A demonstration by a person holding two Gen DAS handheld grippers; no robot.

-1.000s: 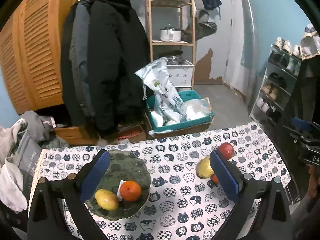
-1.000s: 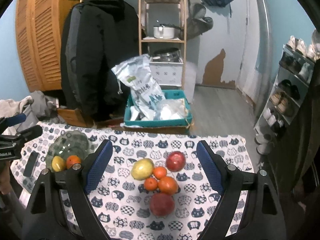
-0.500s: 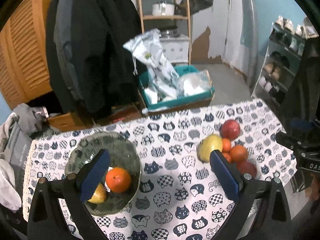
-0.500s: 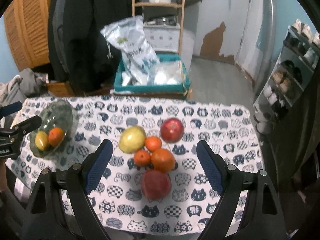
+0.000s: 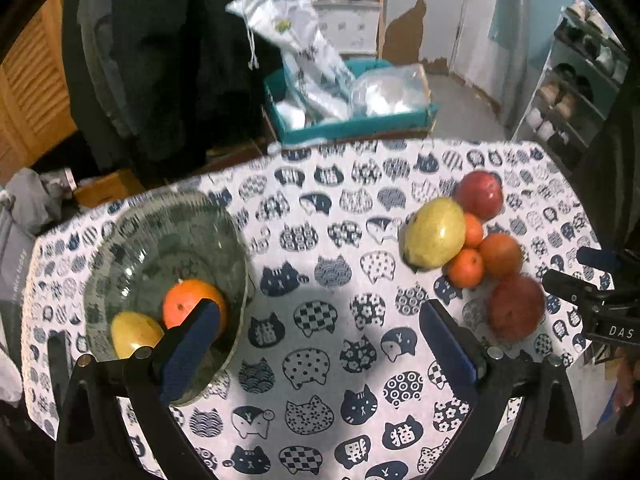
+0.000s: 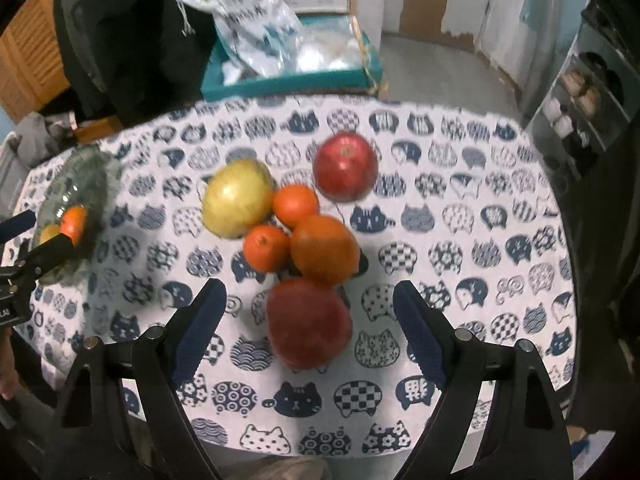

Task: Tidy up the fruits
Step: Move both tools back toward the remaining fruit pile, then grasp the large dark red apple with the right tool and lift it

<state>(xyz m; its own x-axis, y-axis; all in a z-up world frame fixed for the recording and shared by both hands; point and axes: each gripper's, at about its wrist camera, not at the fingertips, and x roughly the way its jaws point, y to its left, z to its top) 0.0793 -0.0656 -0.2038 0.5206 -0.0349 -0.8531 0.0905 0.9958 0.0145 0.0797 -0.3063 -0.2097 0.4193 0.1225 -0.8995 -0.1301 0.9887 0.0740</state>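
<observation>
A: Okay, quick one. Right gripper is spread wide, empty, hanging over the nearest dark red fruit in the pile toward the right edge of the tabletop.

B: Pile contents?

A: Yellow-green fruit, red apple, two small oranges, one bigger orange, plus that dark red one. All touching or just beside each other.

B: Left side?

A: Left gripper also spread, holding nothing, above the middle of the cloth. Glass bowl sits near the left edge, with an orange and a yellow fruit inside.

B: Step in hand?

A: Looks like picking the dark red fruit for the bowl. To do it well: come straight down so both pads straddle its widest part, keep the far fingertips off the bigger orange behind it, close gently since it's round and may roll or squirt out. Frame is blurry, so exact height over the fruit is unclear.
</observation>
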